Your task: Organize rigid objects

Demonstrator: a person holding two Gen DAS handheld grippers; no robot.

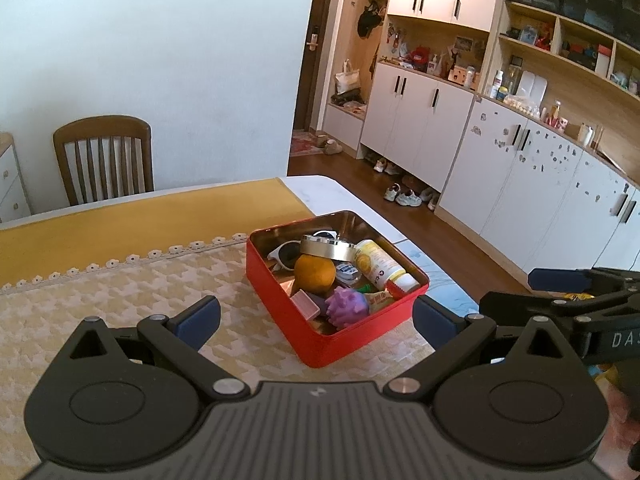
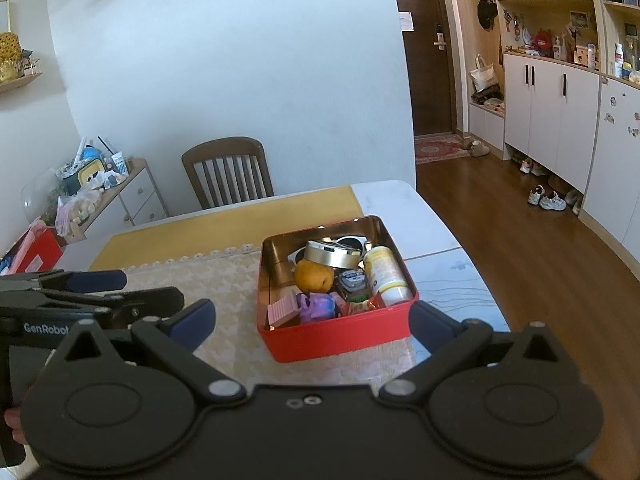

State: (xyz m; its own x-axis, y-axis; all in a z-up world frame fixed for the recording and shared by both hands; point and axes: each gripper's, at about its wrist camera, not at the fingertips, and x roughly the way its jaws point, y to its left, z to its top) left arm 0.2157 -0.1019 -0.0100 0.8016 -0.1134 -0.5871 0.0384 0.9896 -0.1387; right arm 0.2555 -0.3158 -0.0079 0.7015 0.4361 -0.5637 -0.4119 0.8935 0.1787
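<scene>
Left gripper (image 1: pixel 316 316): fingers spread apart, empty
Right gripper (image 2: pixel 312 318): fingers spread apart, empty
Red square metal tin (image 1: pixel 320 340): on the patterned tablecloth (image 1: pixel 120 304), full of small objects

Table (image 1: pixel 340 190) with coverings
Yellow cloth (image 1: pixel 120 224) beyond the fingers; cream patterned mat (image 1: pixel 120 304) under them; red tin (image 1: pixel 340 336) on it between the fingertips.

you're in a lived-in home — a dining chair (image 2: pixel 228 172) at the cloth-covered counter (image 2: pixel 224 280), shoes (image 2: pixel 546 199) on the wood floor, white cabinets (image 1: pixel 416 120) with cluttered shelves (image 1: pixel 560 40), and the entry door (image 2: pixel 430 48) beyond.
</scene>
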